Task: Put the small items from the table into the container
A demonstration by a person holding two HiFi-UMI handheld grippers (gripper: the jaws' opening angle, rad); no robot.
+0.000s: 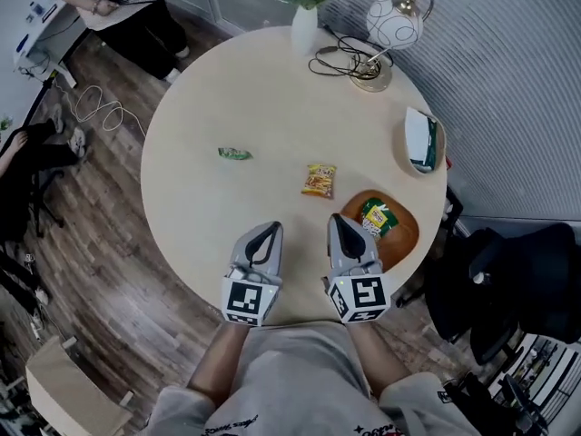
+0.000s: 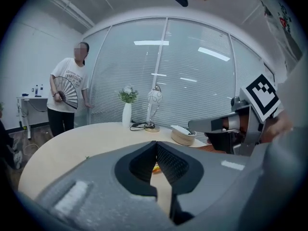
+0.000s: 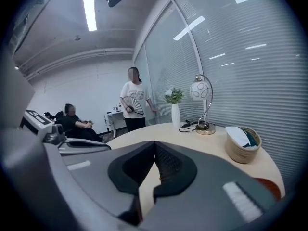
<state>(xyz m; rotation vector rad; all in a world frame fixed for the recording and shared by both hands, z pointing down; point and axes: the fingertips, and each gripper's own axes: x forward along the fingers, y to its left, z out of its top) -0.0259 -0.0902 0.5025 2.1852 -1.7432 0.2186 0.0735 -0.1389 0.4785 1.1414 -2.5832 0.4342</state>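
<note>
Two packets left on table [image 1: 209, 98]; third packet [image 1: 377, 216] already in brown dish [image 1: 406, 236].
Left tongs [image 1: 269, 232], right tongs [image 1: 339, 223] closed, empty, at near edge. Yellow packet [image 1: 319, 180] just beyond, green packet [image 1: 234, 153] farther left. Next, probably: open over yellow packet, pinch, carry right to dish.

A white vase [image 1: 305, 27] stands beside a globe lamp [image 1: 392, 24] and coiled cable [image 1: 340, 62].

On the table [image 1: 209, 107], a snack packet [image 1: 319, 180] lay between a small wrapper [image 1: 234, 153], left, and a bowl [image 1: 406, 236] holding a second packet [image 1: 376, 216], right.
</note>
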